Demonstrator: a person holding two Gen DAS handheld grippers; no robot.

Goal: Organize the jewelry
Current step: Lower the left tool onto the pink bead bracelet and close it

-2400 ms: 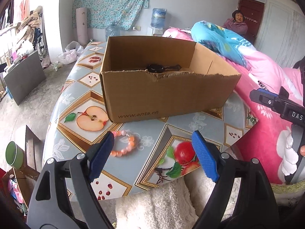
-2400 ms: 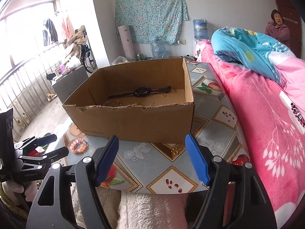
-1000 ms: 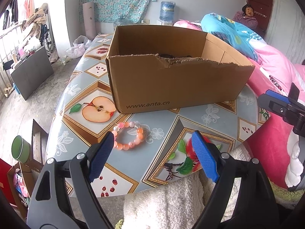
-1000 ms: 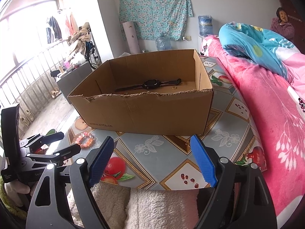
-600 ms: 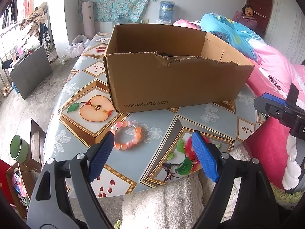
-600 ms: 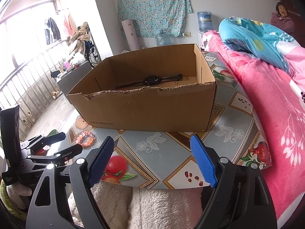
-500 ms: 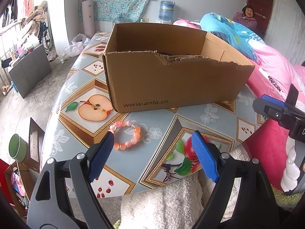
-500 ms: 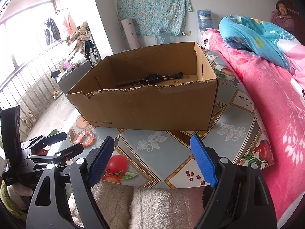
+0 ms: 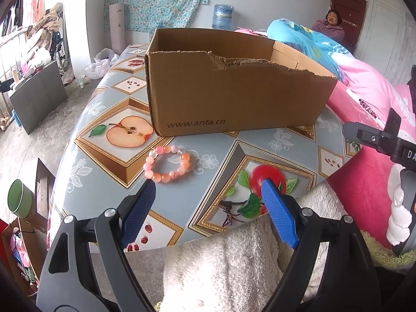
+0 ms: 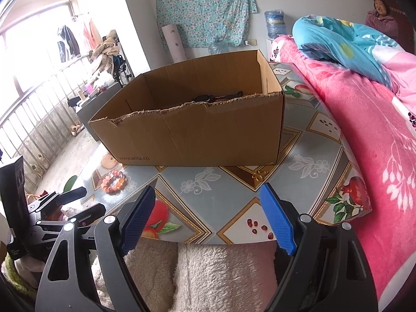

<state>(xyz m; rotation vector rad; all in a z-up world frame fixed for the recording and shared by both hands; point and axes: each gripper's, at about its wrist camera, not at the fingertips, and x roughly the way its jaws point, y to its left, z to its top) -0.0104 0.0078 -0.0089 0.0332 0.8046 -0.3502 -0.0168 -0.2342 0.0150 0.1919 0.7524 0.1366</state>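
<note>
The pink beaded bracelet (image 9: 167, 163) lies loose on the fruit-patterned tablecloth (image 9: 260, 150), just in front of the cardboard box's (image 9: 234, 96) left corner, about eleven o'clock from the left gripper (image 9: 208, 208). That gripper's jaws gape wide with nothing between them, tilted down as if lined up to scoop the beads. The right gripper (image 10: 208, 213) hangs equally spread and empty, facing the box, likely waiting. Inside at twelve o'clock lies what looks like a black wristwatch (image 10: 208, 98), half hidden by the torn rim.
</note>
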